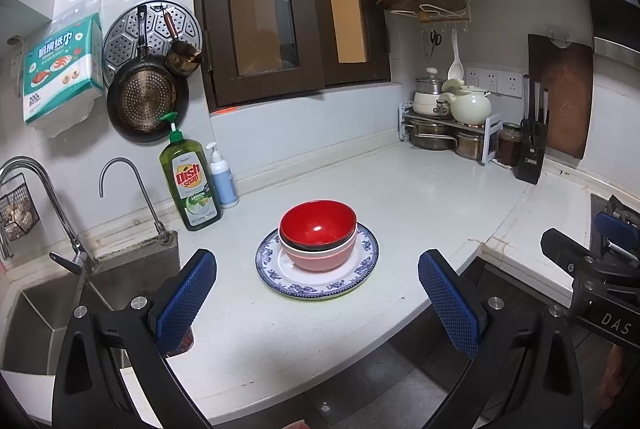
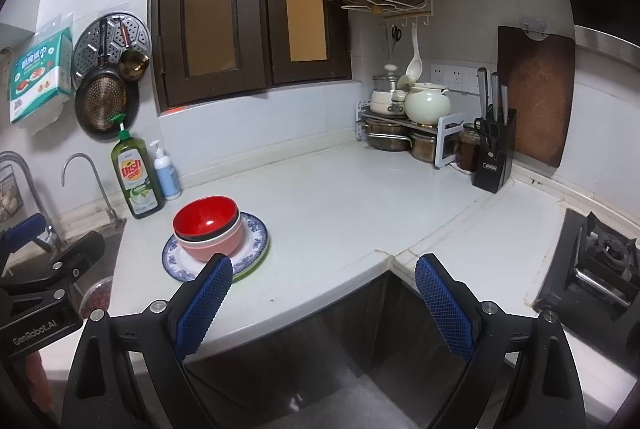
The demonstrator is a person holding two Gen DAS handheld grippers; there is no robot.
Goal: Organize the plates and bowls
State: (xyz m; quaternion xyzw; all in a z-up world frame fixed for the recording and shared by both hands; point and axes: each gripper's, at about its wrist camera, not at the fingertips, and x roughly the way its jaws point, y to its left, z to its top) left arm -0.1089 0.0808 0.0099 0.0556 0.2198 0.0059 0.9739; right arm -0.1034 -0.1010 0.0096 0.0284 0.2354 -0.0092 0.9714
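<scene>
Between the spread, empty fingers of the left gripper (image 1: 318, 303), just ahead, a red bowl (image 1: 318, 225) nests in a pink bowl (image 1: 320, 256) on a blue-patterned plate (image 1: 360, 275) atop the white counter (image 1: 400, 197). Ahead-left of the right gripper (image 2: 324, 303), equally wide apart and empty, sits that stack; a dish soap bottle (image 2: 134, 175) stands beyond.
</scene>
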